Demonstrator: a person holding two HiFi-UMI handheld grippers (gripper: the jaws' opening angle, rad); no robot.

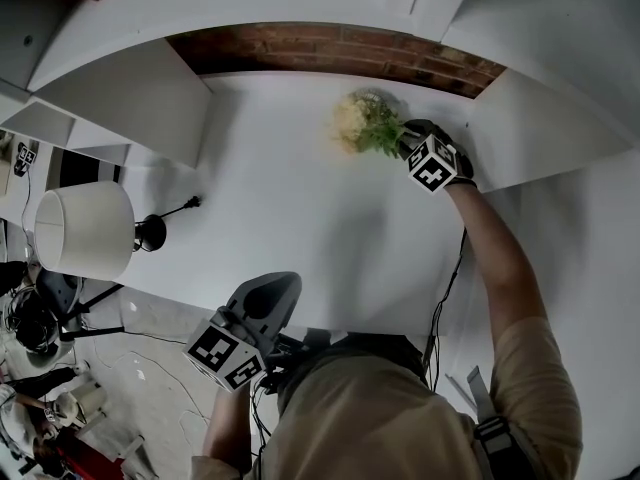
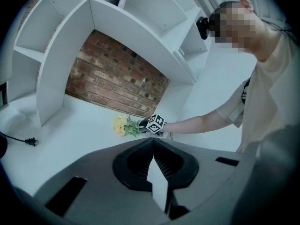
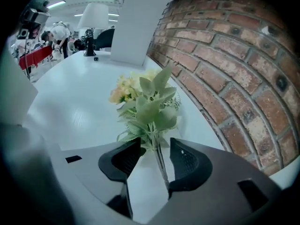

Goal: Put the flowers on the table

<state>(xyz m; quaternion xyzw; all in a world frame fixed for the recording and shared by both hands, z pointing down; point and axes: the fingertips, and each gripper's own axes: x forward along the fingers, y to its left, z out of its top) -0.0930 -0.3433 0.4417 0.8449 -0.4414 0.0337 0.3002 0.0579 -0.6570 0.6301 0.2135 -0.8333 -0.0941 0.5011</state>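
Right claw (image 3: 155, 149) released, jaws apart round the stems of the yellow flower bunch (image 3: 143, 100) lying on the white desk (image 3: 70, 111) at frame centre; it should back straight off without snagging stems; left claw (image 2: 153, 144) clenched, empty.

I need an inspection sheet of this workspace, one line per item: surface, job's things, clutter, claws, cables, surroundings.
Surface: white table, flat, no stains seen.
Job's things: bunch of yellow flowers with green leaves, lying on the table close to the brick wall.
Clutter: lamp with white shade and black base, at the table's left end.
Claws: right claw open, the flower stem between its jaws; left claw shut and empty, at the table's near edge.
Cables: black cable with plug, loose on the table beside the lamp.
Surroundings: red brick wall behind the table; white shelf panels on both sides.
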